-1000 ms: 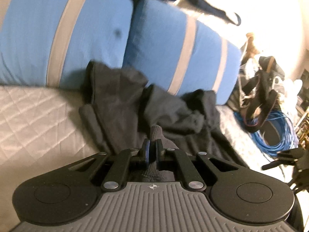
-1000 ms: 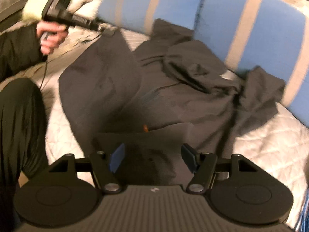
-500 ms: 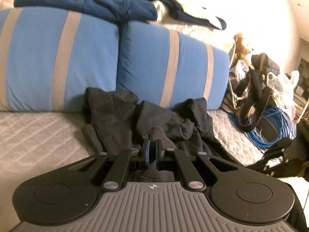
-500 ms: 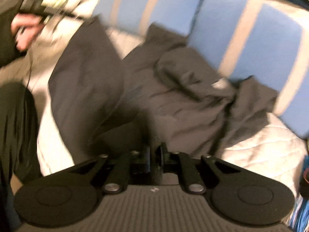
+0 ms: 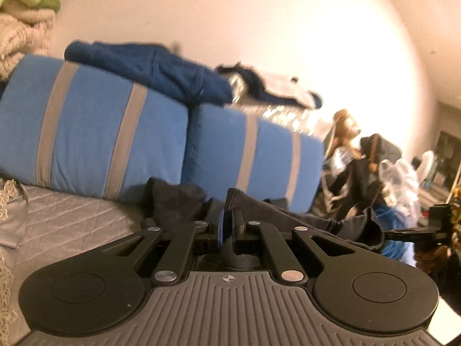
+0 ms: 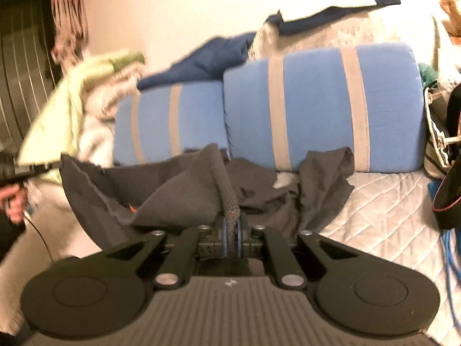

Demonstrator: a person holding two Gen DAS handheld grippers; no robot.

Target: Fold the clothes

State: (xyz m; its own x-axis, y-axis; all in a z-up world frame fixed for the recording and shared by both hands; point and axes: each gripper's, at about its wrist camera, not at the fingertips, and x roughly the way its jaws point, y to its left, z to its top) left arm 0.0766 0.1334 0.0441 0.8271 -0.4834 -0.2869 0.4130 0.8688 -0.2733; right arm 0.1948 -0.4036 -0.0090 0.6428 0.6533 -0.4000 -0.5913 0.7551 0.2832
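Since a second ago the right gripper (image 6: 231, 232) has clamped the dark grey garment's (image 6: 184, 199) ribbed hem, the left gripper (image 5: 227, 226) remains clamped likewise, and both have lifted it ahead of their jaws, apparently for spreading.

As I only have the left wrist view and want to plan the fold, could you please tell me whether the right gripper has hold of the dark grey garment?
Observer: Yes, the right gripper is shut on a ribbed edge of the dark grey knitted garment.
Operator: Thank you. Is the rest off the bed?
Observer: No, beyond one raised fold it lies crumpled on the white quilted bedcover.
Operator: Any landmark for the neckline?
Observer: A small white patch, perhaps a label, shows among the folds below the blue cushions with grey stripes.
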